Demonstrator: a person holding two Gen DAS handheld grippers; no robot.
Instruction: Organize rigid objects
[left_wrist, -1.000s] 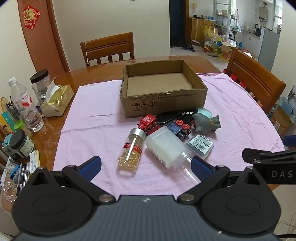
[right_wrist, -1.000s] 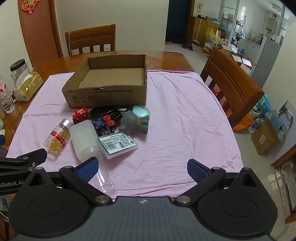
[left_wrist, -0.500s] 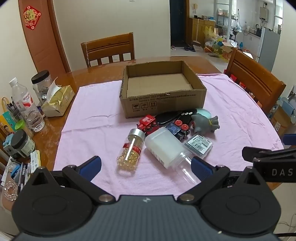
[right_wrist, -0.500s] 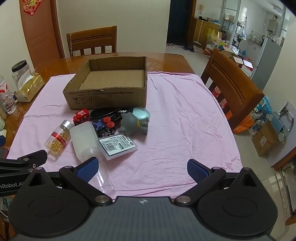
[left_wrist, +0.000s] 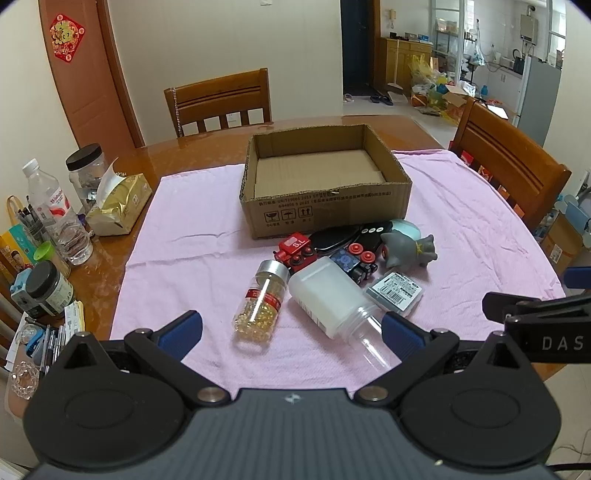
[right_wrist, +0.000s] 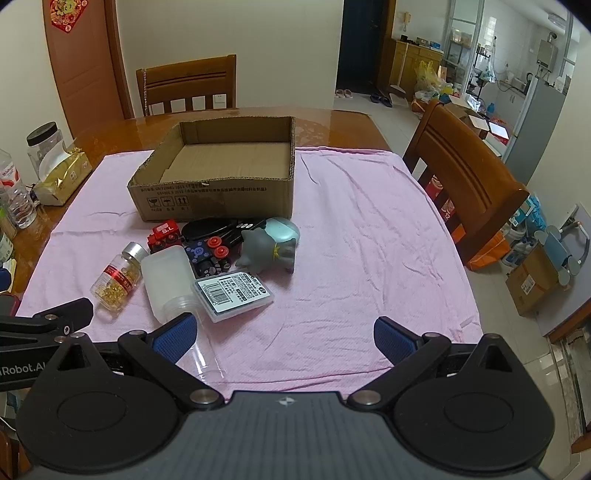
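Note:
An empty cardboard box (left_wrist: 325, 206) (right_wrist: 221, 199) stands on a pink cloth (left_wrist: 192, 258) (right_wrist: 369, 240). In front of it lies a pile: a pill bottle with a silver cap (left_wrist: 262, 299) (right_wrist: 118, 277), a white plastic bottle (left_wrist: 328, 295) (right_wrist: 166, 280), a red toy train (left_wrist: 295, 249) (right_wrist: 164, 232), a grey toy animal (left_wrist: 406, 251) (right_wrist: 266, 251), a flat clear case with a barcode (left_wrist: 395, 291) (right_wrist: 232, 291). My left gripper (left_wrist: 291, 328) is open and empty, near the pill bottle. My right gripper (right_wrist: 284, 332) is open and empty over bare cloth.
Bottles, jars and a gold tissue pack (left_wrist: 118, 206) crowd the table's left edge. Wooden chairs stand behind (left_wrist: 218, 103) and to the right (right_wrist: 465, 184). The other gripper's tip shows at each view's side (left_wrist: 535, 314) (right_wrist: 48, 321).
Both views have shifted slightly, as the grippers drift a little nearer the pile. No object has moved.

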